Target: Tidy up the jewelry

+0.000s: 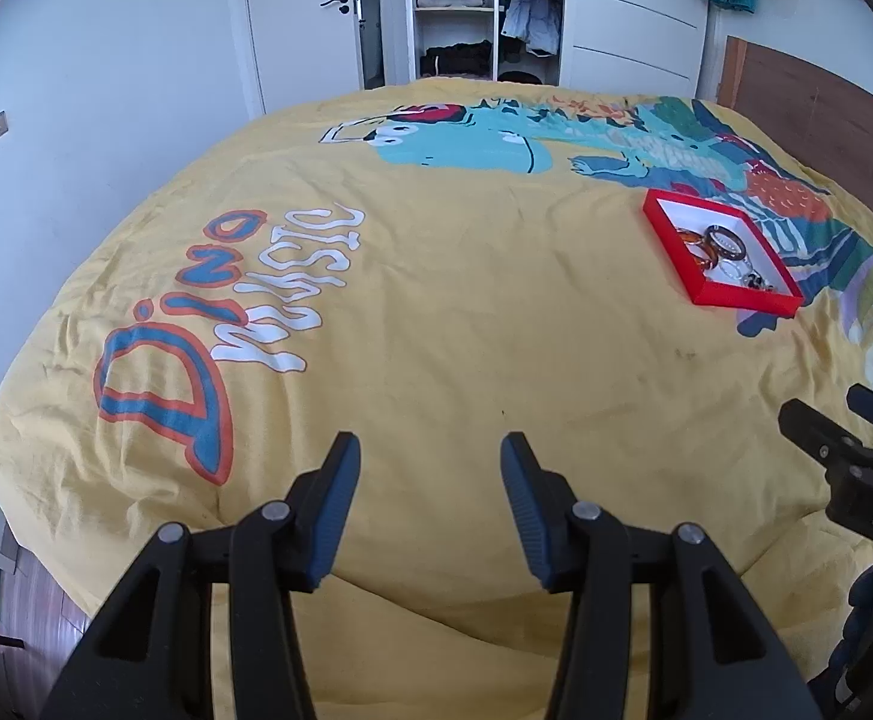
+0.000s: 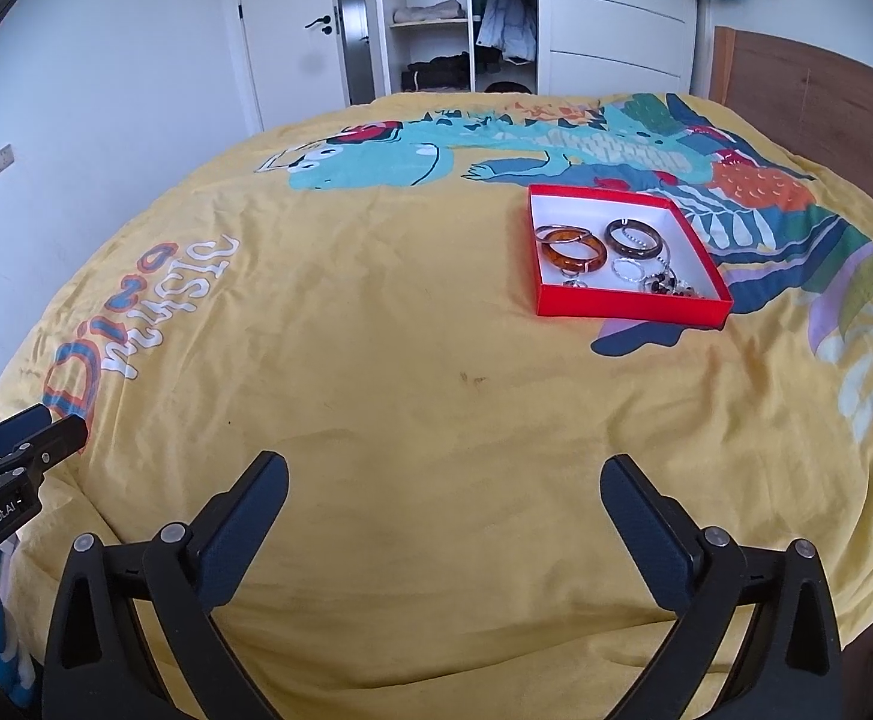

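Jewelry, status of sorting: judged at or near completion, since every piece in view lies inside the red box (image 2: 628, 305) and none shows loose on the yellow bedspread (image 2: 376, 396); whether further arranging within the box is intended cannot be told. Container: one shallow open box, red walls and white floor, resting on the bed over the printed dinosaur's leaf pattern, well ahead of both tools and to the right of centre. Contents: amber bangle (image 2: 574, 253) at the box's left, overlapping a thin metal ring at its far edge; dark brown bangle (image 2: 634, 238) just beside it toward the right; silvery rings (image 2: 627, 269) nearer the front wall; a small tangle of dark beads and chain (image 2: 670, 285) in the front right corner, individual pieces too small to separate. Left hand-held gripper (image 1: 430, 453): released, jaws apart, holding nothing, hovering over bare bedspread. Right hand-held gripper (image 2: 445, 471): likewise released, jaws spread wide and empty, aimed toward the box but well apart from it. Remaining work, if any: not evident from these views.
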A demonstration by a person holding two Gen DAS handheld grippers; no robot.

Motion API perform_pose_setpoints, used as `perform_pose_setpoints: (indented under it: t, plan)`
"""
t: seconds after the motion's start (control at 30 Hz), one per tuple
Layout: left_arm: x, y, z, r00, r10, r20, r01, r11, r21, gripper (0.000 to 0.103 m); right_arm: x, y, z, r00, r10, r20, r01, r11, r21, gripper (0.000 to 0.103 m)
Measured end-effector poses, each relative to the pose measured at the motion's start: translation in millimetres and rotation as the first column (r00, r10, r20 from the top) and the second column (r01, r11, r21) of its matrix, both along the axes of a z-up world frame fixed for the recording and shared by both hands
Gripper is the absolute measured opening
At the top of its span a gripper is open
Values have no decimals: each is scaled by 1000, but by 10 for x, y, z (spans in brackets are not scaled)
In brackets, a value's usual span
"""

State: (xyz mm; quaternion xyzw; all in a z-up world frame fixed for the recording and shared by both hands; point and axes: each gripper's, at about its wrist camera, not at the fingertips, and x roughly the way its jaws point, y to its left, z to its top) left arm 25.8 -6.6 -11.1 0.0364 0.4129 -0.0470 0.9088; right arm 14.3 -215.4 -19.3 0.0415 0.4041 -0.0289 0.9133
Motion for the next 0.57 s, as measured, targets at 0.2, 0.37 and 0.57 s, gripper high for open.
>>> perform_pose_setpoints:
  t: [0.2,0.37,0.57]
  plan:
    - [-4,-13,-36,1000,-4,-2,4,1000,9,47,-7,-27,-20,1000,-6,-2,6,1000,-6,102]
    - [-9,-20,-48,1000,-5,-4,5,1000,7,47,-11,-62,-34,1000,-14,-4,14,1000,-7,102]
    - [-12,-35,-61,1000,-7,-8,7,1000,5,47,-11,-65,-43,1000,-14,-8,13,1000,-5,102]
